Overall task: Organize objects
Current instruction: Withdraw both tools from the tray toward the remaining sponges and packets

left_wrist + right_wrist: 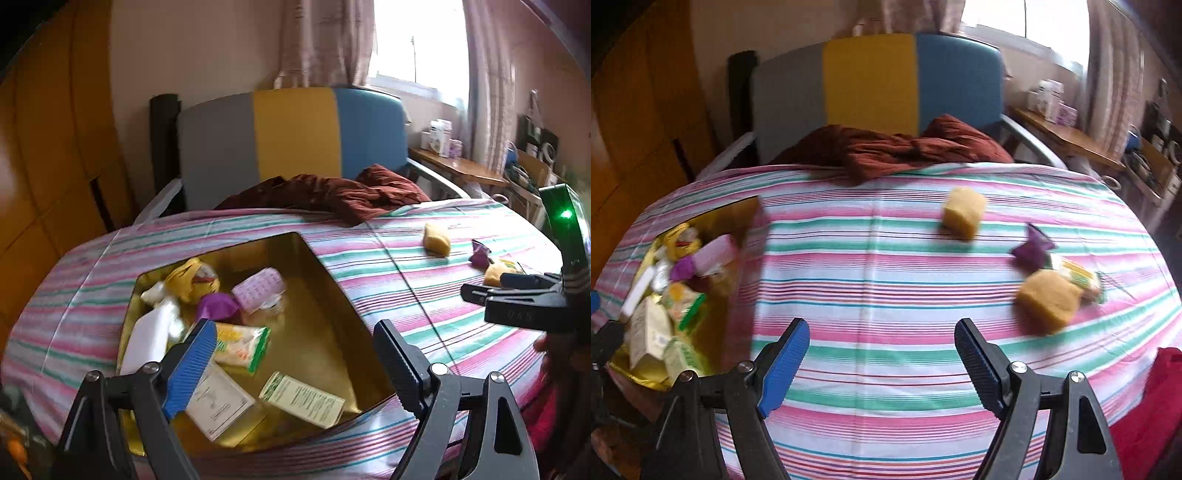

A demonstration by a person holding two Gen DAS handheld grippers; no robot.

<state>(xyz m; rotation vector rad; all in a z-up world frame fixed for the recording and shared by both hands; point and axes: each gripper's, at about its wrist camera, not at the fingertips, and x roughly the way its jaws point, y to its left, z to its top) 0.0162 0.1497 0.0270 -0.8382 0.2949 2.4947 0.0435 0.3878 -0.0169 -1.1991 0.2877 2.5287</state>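
Before you is the bed [886, 258], covered with a sheet striped in pink, green and white. A gold box [325, 288] sits directly on it at your left. At the head end a crumpled maroon cloth [894, 147] lies across the sheet. On your right lie a yellow sponge [964, 212], a purple wrapper [1032, 249] just beyond a second sponge [1049, 301], and a yellow-green packet [1078, 275] touching that sponge.
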